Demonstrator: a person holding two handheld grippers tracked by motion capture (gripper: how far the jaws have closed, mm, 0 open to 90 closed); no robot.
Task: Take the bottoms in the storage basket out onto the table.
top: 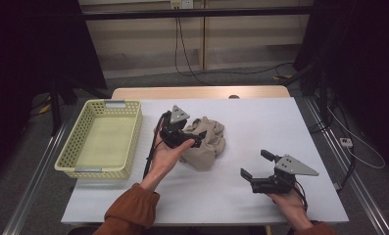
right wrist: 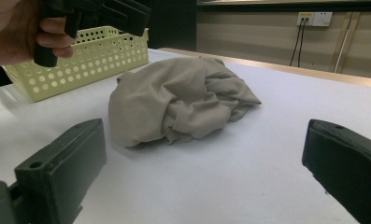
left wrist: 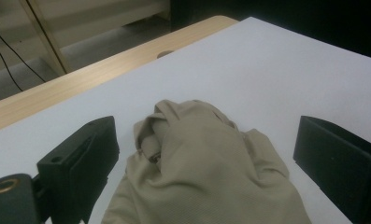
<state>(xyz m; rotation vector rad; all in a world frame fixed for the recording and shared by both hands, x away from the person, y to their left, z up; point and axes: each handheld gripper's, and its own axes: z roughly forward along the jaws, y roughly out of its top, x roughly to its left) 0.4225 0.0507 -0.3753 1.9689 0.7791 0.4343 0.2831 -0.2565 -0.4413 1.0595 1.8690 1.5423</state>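
A crumpled beige cloth lies in a heap at the middle of the white table. My left gripper hovers over the heap's left side with its jaws spread wide. In the left gripper view the cloth sits between and below the open left gripper, and no jaw touches it. My right gripper is open near the front right of the table, pointing at the cloth from some distance. The right gripper holds nothing.
A pale yellow perforated basket stands empty at the table's left; the basket and the left gripper appear far off in the right gripper view. A wooden strip runs along the far edge. Cables trail across the floor beyond.
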